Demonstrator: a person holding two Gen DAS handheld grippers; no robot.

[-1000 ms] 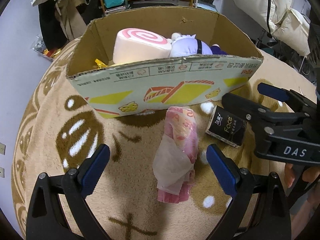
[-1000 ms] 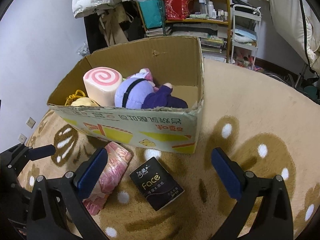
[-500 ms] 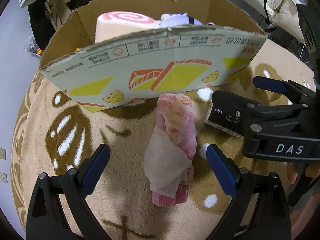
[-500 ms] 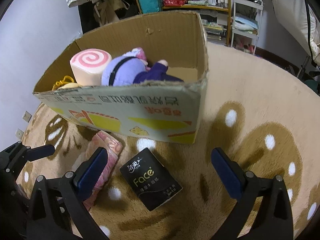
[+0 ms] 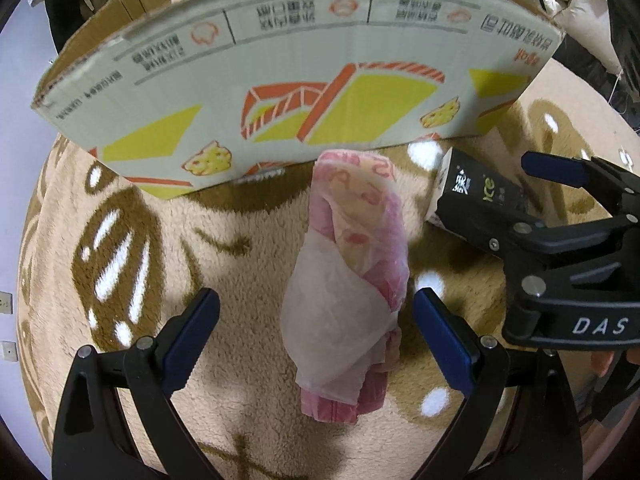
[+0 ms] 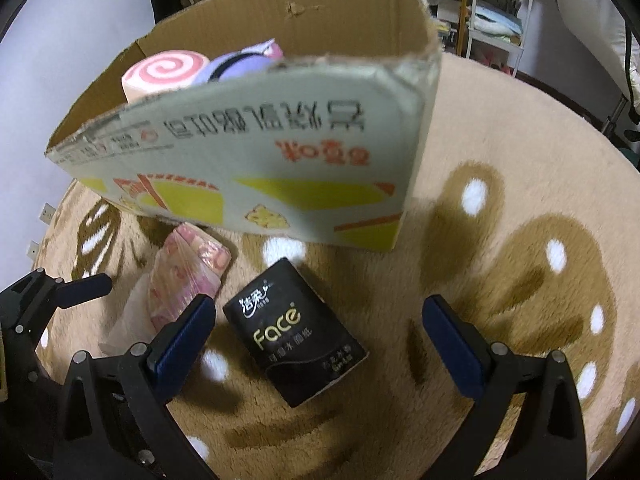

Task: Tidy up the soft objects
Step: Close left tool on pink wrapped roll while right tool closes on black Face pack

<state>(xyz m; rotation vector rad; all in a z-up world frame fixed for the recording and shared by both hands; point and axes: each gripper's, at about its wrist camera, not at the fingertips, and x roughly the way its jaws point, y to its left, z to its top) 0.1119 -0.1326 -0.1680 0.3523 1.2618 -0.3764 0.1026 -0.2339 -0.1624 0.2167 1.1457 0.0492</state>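
A pink tissue pack (image 5: 356, 264) with a loose white sheet lies on the rug, lengthwise between the spread fingers of my open left gripper (image 5: 316, 328). The same pink tissue pack (image 6: 188, 280) shows left of a black "Face" tissue pack (image 6: 296, 332), which lies between the fingers of my open right gripper (image 6: 320, 344). The black pack (image 5: 476, 196) is partly hidden behind the right gripper in the left wrist view. Just beyond both packs stands a cardboard box (image 6: 256, 160) holding a pink swirl roll plush (image 6: 164, 72) and a purple plush (image 6: 240, 66).
A round beige rug (image 6: 500, 168) with brown patches and white dots covers the floor. The cardboard box (image 5: 288, 92) wall rises close ahead of both grippers. Shelves and a white rack (image 6: 492, 12) stand beyond the rug. A hand (image 5: 608, 360) holds the right gripper.
Both grippers have dropped lower and closer to the rug and the box. The pink pack and the black pack now sit larger between their open fingers.
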